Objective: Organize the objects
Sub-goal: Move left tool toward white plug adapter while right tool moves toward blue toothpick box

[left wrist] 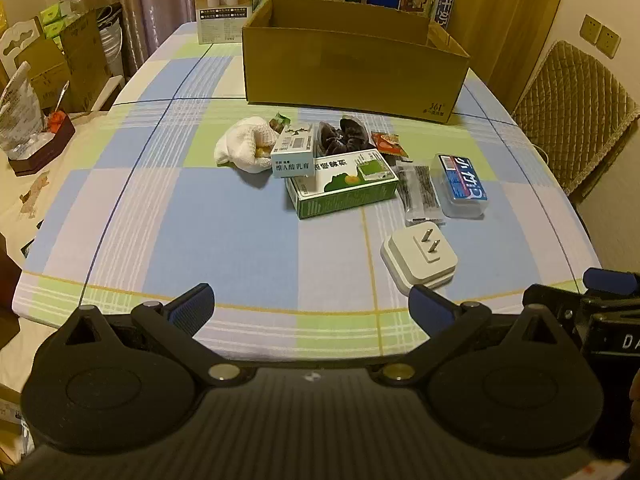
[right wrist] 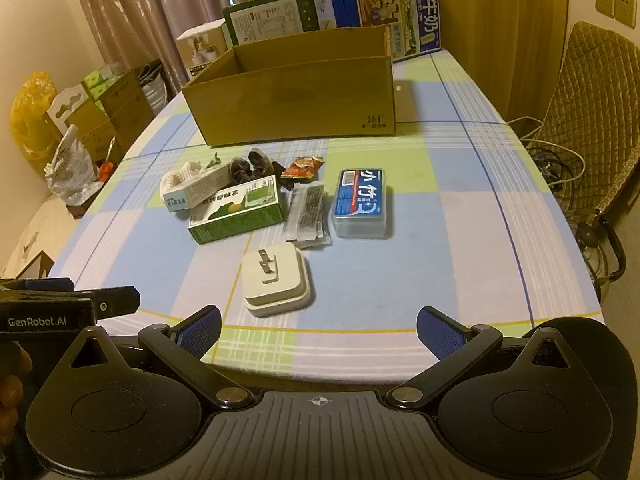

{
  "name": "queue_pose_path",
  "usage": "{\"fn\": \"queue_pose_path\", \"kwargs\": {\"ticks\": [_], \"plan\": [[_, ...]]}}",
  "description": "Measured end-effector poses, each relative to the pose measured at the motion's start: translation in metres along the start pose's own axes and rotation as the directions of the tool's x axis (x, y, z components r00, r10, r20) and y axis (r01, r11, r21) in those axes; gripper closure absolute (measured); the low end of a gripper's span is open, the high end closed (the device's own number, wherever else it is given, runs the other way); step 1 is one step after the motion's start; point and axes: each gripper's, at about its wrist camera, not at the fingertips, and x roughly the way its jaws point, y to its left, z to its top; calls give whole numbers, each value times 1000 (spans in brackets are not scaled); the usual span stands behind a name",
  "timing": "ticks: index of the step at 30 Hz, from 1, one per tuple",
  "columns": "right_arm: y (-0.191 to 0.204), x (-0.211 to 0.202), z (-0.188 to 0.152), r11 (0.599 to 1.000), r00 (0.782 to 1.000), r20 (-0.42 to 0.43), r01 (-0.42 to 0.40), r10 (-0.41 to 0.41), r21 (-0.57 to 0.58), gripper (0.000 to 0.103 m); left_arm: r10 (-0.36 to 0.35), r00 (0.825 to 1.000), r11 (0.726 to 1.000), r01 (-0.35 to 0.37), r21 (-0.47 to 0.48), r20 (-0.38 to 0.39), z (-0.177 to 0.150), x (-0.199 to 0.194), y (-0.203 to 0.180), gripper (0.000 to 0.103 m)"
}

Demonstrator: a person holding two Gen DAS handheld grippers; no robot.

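Both grippers hang at the near edge of the desk [left wrist: 224,216], which wears a blue, green and white checked cloth. The left gripper [left wrist: 311,307] has its jaws spread wide with nothing between them, same story for the right gripper [right wrist: 319,330]: wide apart, holding nothing.

Closest thing out front is a white square plug adapter [right wrist: 276,280] lying prongs up, just ahead of the right jaws and a bit to their left; from the left jaws it sits ahead and to the right. Past it is the messy little pile. There's a green and white flat carton [left wrist: 344,184] with a smaller white medicine carton [left wrist: 292,152] leaning on its far left corner. Right of the green one lies a clear packet of dark strips [left wrist: 420,192], then a clear plastic case with a blue label [right wrist: 362,204] just beside that. Behind the cartons: a crumpled white cloth [left wrist: 242,148] on the left, a dark scrunched bundle [left wrist: 344,136] in the middle, and a small red snack wrapper [right wrist: 302,168] to the right.

Further out, straight ahead of both jaws, stands an open brown cardboard box [left wrist: 352,72], well apart from the pile. I can't see what's inside it.
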Motion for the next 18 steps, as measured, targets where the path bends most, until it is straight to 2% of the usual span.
{"fn": "queue_pose_path", "kwargs": {"ticks": [18], "plan": [[-4, -1, -1, 1000, 1000, 5, 18, -18, -5, 2, -9, 1000, 1000, 9, -17, 0, 0, -1, 1, 1]]}}
